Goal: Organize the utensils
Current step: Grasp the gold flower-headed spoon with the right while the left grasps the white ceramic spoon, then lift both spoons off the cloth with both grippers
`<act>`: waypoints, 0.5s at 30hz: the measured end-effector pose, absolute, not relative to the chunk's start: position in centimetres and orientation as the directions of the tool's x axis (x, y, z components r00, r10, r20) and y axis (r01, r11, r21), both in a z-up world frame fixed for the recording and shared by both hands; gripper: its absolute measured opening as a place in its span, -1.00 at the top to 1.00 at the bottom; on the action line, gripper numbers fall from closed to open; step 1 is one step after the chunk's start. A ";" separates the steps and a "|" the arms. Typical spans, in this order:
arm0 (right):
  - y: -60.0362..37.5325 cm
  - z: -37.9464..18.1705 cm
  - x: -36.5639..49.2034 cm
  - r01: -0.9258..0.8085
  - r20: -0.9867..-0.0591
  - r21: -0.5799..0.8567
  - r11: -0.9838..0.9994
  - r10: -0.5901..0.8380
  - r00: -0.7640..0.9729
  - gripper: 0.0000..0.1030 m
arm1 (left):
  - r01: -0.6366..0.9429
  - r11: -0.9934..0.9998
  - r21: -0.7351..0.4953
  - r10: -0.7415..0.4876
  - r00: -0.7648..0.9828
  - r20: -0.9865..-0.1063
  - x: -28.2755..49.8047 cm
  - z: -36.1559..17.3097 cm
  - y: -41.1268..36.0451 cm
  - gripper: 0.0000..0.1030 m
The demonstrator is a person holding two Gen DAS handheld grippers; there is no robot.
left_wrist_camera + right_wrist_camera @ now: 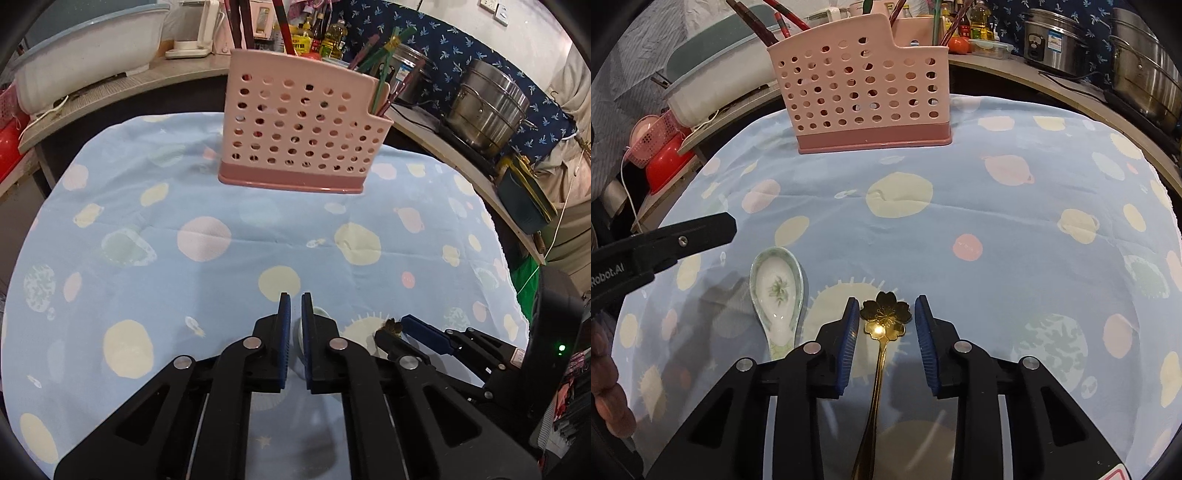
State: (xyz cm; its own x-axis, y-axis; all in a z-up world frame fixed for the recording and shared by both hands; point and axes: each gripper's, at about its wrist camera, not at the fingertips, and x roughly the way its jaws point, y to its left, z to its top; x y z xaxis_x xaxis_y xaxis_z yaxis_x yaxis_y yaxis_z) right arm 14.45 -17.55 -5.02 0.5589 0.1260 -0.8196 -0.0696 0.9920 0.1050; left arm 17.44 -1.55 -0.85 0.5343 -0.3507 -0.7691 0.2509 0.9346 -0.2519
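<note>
Left gripper (295, 306) jaws closed; right gripper (886, 314) jaws apart.

The left gripper (296, 306) hides most of the ceramic spoon (297, 334); only a pale sliver shows between its nearly closed jaws, and contact cannot be made out. In the right wrist view the gold spoon (885, 315) runs off the bottom edge, its handle end unseen. The pink holder (862, 86) conceals the lower parts of the chopsticks (753, 20), whose tops the frame cuts off.
</note>
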 end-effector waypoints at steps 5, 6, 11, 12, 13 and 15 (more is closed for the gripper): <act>-17.6 -4.9 14.4 -0.074 -0.822 0.106 0.992 0.129 0.555 0.47 | 0.233 0.933 -0.276 -0.358 0.502 -0.787 18.0 -1.9 -1.1 0.86; -17.6 -4.9 14.3 -0.074 -0.822 0.105 0.992 0.128 0.555 0.47 | 0.227 0.932 -0.283 -0.361 0.493 -0.792 18.0 -2.3 -1.0 0.76; -17.2 -4.9 13.8 -0.077 -0.820 0.106 0.991 0.131 0.557 0.47 | 0.213 0.920 -0.328 -0.391 0.467 -0.793 18.1 -3.4 -1.1 0.37; -17.1 -5.0 13.7 -0.076 -0.820 0.111 0.991 0.134 0.557 0.47 | 0.215 0.916 -0.339 -0.401 0.461 -0.791 18.1 -3.5 -1.2 0.31; -17.2 -5.0 13.6 -0.073 -0.820 0.115 0.991 0.136 0.556 0.47 | 0.220 0.910 -0.352 -0.414 0.452 -0.790 18.1 -3.6 -1.4 0.31; -17.3 -5.1 13.5 -0.065 -0.819 0.129 0.990 0.143 0.555 0.47 | 0.226 0.904 -0.362 -0.426 0.430 -0.796 18.2 -4.1 -1.9 0.31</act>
State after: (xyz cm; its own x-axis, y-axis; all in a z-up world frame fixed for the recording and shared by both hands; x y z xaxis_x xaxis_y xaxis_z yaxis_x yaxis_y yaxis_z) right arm 13.53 -17.34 -5.09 0.5554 0.1432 -0.8192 -0.0650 0.9895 0.1290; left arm 18.25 -1.88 -4.08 0.4301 -0.4260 -0.7960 0.2263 0.9044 -0.3617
